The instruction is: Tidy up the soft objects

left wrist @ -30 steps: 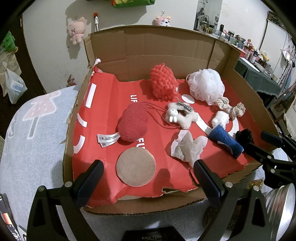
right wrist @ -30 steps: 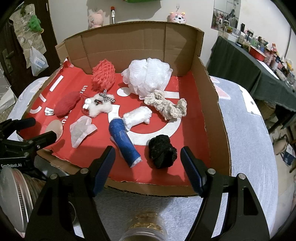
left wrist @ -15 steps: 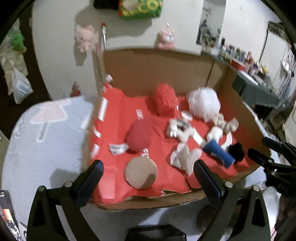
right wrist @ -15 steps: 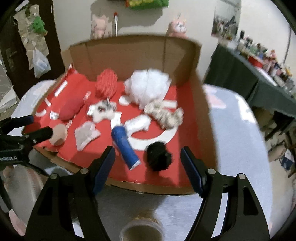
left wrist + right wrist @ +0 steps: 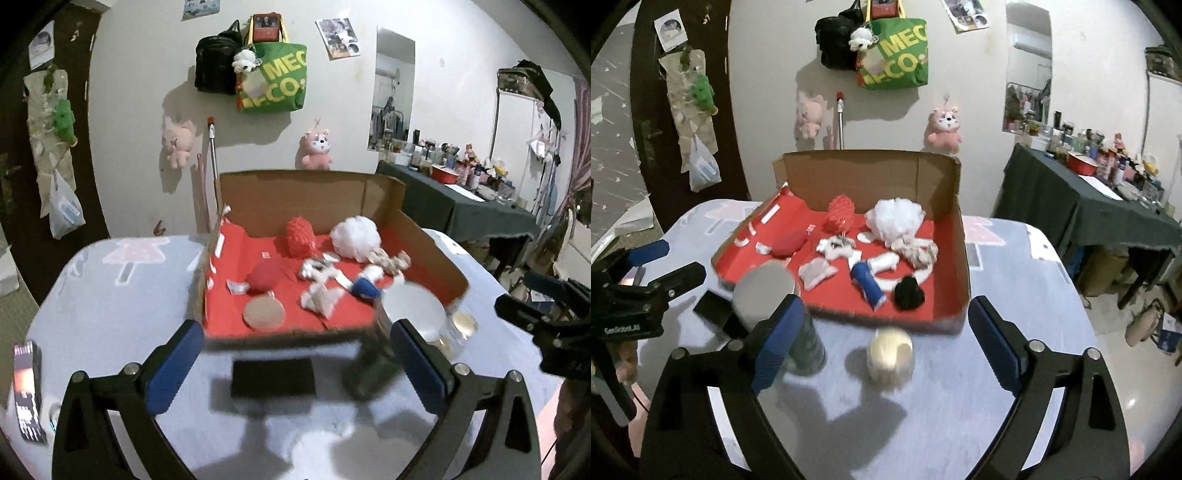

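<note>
An open cardboard box lined in red holds the soft objects: a red mesh sponge, a white bath pouf, a dark red pad, a small white plush, a blue roll, a white roll, a beige knotted rope and a black pompom. A tan round pad lies near the box's front. My left gripper is open and empty, short of the box. My right gripper has its jaws opening, with nothing held between them.
A silver-lidded canister, a small cream-lidded jar and a black phone stand on the grey-blue tablecloth in front of the box. Another phone lies at the table's left edge. A cluttered dark green table stands at the right.
Both grippers have drawn back and up from the box, so it looks smaller and the wall, canister, jar and phone have come into view. The right jaws stand wider.
</note>
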The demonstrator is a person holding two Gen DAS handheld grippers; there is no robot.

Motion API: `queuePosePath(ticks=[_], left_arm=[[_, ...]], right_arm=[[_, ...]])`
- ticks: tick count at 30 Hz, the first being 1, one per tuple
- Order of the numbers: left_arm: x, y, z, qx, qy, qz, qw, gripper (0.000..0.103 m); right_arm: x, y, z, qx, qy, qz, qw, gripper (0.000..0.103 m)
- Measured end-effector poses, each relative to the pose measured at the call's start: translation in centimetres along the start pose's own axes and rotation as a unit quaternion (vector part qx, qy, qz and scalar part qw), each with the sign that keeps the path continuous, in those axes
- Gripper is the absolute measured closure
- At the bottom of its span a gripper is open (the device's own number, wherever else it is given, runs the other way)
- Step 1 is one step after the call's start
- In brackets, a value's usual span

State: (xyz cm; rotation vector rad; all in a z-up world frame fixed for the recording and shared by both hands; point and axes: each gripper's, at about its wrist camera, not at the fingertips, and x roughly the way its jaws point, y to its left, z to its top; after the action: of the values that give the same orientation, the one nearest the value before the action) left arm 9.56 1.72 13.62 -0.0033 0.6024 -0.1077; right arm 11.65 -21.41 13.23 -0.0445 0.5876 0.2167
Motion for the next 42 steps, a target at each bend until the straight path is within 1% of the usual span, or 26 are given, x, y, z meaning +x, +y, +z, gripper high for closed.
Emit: queuePosePath(ticks=[5, 9, 15, 23, 25, 27, 29, 42], left_arm=[[-0.2, -0.8, -3.6, -0.007, 0.011, 0.003, 0.9999, 0.0], [0.9, -1.2, -6.1, -0.007, 0.025, 0.01, 0.9996, 0.0], [3.3, -1.6, -9.1, -0.01, 0.059, 0.016, 0.9981, 0.0], [5.3, -2.1, -10.8, -0.006, 0.09, 0.031, 0.9954, 0.0], [5.3, -2.2, -10.9, -0.005, 0.091, 0.036, 0.9952, 0.0], [5.5, -2.1, -11.0, -0.005, 0.096, 0.051, 0.9941, 0.0], [6.0, -2.2, -11.1, -0.008, 0.109, 0.056, 0.9924, 0.0], [6.1, -2.1, -11.4, -0.015, 0.109, 0.056, 0.9924, 0.0]], right_arm=[[-0.2, 0.6, -4.0, 0.005, 0.007, 0.002, 1.0, 0.012], [1.4, 0.9, -7.1, 0.013, 0.024, -0.006, 1.0, 0.012], [4.0, 0.9, -9.6, 0.026, 0.051, -0.009, 0.998, 0.012], [6.2, 1.1, -11.4, 0.026, 0.079, -0.023, 0.996, 0.012], [6.6, 0.9, -11.8, 0.031, 0.09, -0.026, 0.995, 0.012], [6.6, 0.7, -11.8, 0.034, 0.087, -0.028, 0.995, 0.012], [6.7, 0.7, -11.8, 0.035, 0.09, -0.032, 0.995, 0.012], [6.8, 0.7, -11.7, 0.037, 0.092, -0.032, 0.995, 0.011]])
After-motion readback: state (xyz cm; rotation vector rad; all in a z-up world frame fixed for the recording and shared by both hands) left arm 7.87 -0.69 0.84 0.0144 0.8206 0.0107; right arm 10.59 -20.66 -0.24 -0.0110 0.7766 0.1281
